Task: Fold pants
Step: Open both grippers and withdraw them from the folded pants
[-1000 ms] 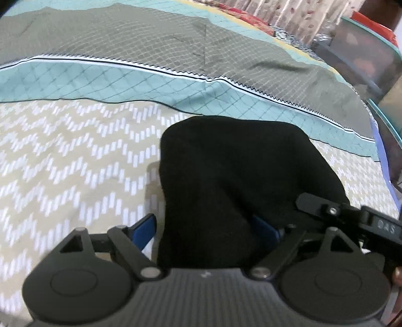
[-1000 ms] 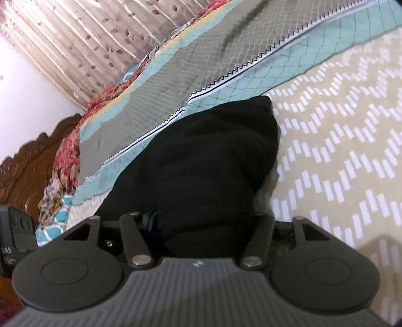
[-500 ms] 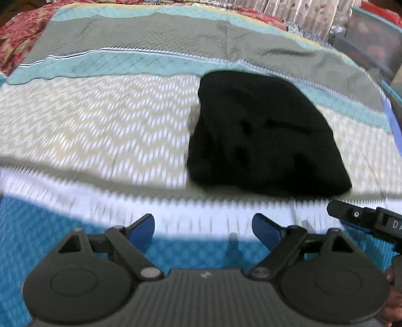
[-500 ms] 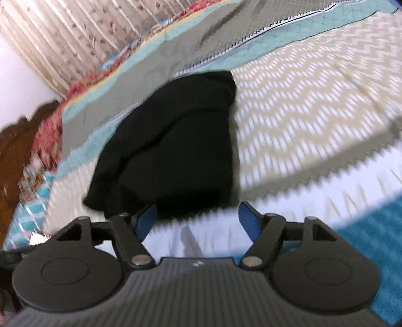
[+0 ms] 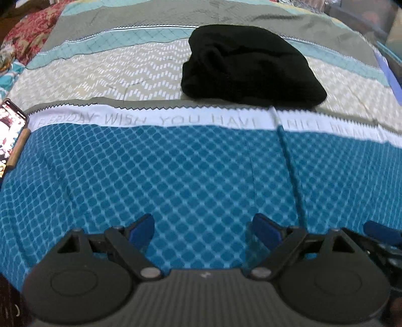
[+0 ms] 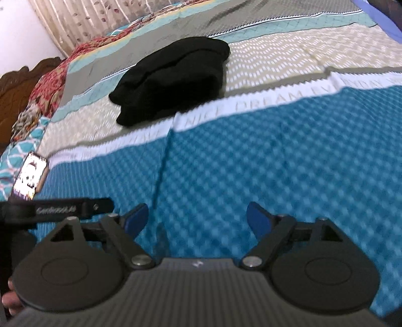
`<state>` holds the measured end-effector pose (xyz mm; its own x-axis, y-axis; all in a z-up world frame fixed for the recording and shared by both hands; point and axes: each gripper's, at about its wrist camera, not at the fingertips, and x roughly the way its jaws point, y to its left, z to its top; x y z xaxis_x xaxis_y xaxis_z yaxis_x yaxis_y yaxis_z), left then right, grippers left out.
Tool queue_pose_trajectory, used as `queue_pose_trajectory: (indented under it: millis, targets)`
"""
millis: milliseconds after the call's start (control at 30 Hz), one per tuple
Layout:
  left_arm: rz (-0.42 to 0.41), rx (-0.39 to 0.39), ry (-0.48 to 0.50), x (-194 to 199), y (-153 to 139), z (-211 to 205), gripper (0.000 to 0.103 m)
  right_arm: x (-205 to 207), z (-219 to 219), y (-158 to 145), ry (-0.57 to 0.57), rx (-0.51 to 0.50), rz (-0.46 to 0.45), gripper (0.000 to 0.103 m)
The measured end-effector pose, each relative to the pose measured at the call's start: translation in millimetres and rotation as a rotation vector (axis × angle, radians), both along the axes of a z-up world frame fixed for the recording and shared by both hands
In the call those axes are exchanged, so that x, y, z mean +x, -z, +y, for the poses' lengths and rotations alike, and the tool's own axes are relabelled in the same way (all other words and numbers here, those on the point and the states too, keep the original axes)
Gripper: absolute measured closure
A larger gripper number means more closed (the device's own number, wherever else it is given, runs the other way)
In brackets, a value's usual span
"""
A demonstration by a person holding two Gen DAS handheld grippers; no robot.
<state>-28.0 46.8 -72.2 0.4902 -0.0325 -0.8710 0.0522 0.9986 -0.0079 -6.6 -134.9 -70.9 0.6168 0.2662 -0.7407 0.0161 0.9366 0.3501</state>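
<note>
The black pants (image 5: 248, 68) lie folded in a thick bundle on the beige zigzag band of the bedspread, far ahead of both grippers. They also show in the right wrist view (image 6: 173, 78), upper left of centre. My left gripper (image 5: 203, 230) is open and empty, low over the blue diamond-patterned band. My right gripper (image 6: 197, 218) is open and empty over the same blue band. Part of the right gripper (image 5: 382, 234) shows at the left view's right edge, and the left gripper's body (image 6: 62, 208) at the right view's left edge.
A phone with a lit screen (image 5: 11, 128) lies at the bed's left edge, also in the right wrist view (image 6: 30, 177). A white lettered strip (image 5: 176, 118) crosses the bedspread. Patterned pillows (image 6: 47, 83), a wooden headboard (image 6: 22, 83) and curtains (image 6: 83, 20) lie beyond.
Both grippers let go of the pants and drew back toward the near side of the bed. The folded pants stay on the beige band.
</note>
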Motion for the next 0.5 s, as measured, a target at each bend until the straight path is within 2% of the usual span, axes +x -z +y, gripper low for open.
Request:
queue_pose_trajectory:
  millis: [267,433,500]
  targets:
    - [-0.023,0.02,-0.009,-19.5,-6.1,-3.6,0.009,-12.8,0.6,-14.1,0.048,-0.028,-0.06,0.008]
    - [-0.017,0.015,-0.016,-21.0,-5.7,-2.3,0.009,-8.6,-2.4,-1.3,0.079,-0.011,0.029,0.008]
    - [-0.016,0.02,-0.013,-19.4,-5.1,-2.3,0.009,-8.1,-2.8,0.3,0.088,-0.003,0.035,0.008]
